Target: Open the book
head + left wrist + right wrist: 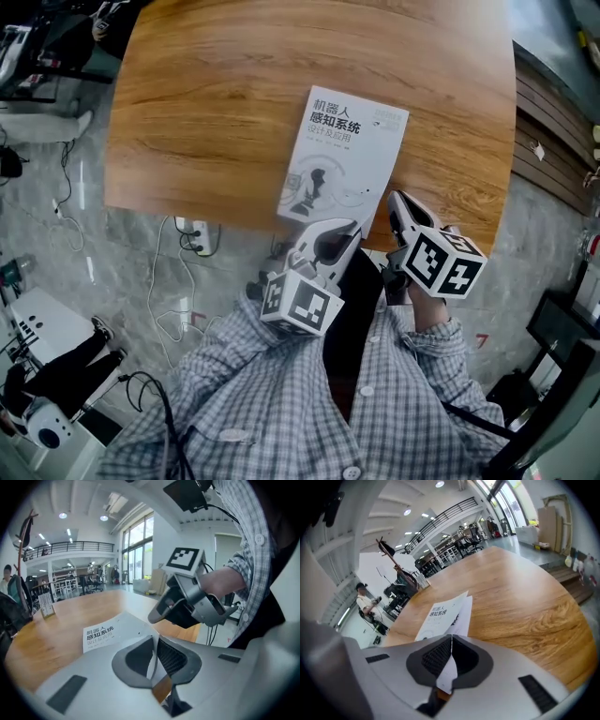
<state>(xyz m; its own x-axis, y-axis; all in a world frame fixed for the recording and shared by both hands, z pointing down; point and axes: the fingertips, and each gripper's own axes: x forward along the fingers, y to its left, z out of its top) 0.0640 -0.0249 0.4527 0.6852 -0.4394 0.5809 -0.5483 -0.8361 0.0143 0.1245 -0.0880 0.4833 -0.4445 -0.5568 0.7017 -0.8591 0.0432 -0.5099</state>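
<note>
Left gripper near centre, tilted down and away, jaws pinched almost together on the book's near edge | right gripper just beside it on the right, tilted down, jaws clamped on a thin sheet of the book | both forearms drawn in close.

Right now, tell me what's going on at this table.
A person holds a claw in each hand. The left claw and the right claw are both shut on the near edge of the cover of the white book, which lies on the wooden table. The cover is lifted slightly there; the book is otherwise closed.
</note>
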